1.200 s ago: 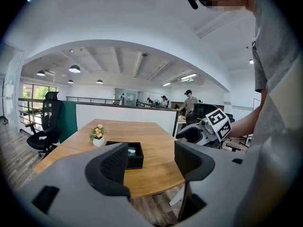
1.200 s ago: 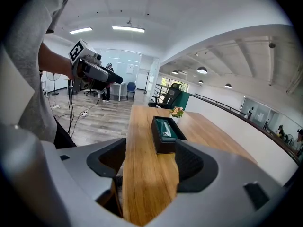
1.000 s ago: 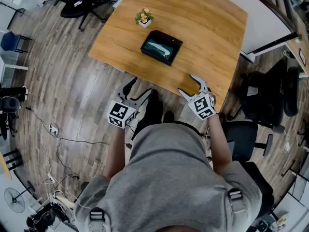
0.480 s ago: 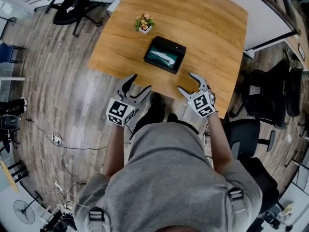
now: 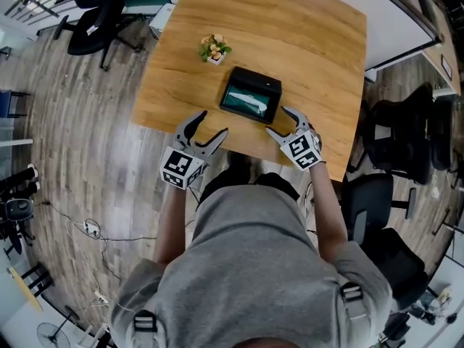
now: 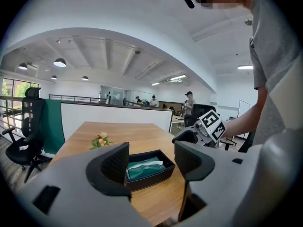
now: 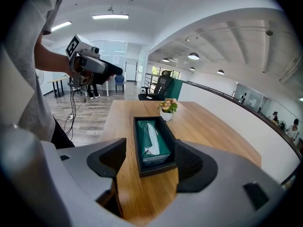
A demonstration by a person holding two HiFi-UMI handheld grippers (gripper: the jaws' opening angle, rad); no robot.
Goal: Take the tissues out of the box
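Inspecting the workplace, we find the black rectangular open-topped box [image 5: 259, 78] lying on the light wooden tabletop [image 5: 312, 42], near its front edge. The green film-wrapped tissue pack [image 5: 245, 101] lies flat inside it and nearly fills it. A white tissue [image 7: 152, 137] shows along the pack's top slot.

The left tongs [image 5: 212, 124] are spread and carry nothing; they hover at the tabletop's front edge, near the box. The right tongs [image 5: 279, 122] are likewise spread and empty, just beside the box's right end. A small white pot of flowers [image 5: 214, 48] stands beyond the box, apart from it.

We judge the pack light, soft and easily crushed, with a wrapper likely to be slick. The fit against the walls looks close, so the box may rise with the pack; one of the tongs should steady a wall. We would take hold across the pack's narrow width near one end, with moderate pressure. The loose tissue would likely tear or pull free.

No brand, label or legible writing is visible on pack or box; the gripper cubes bear only square markers
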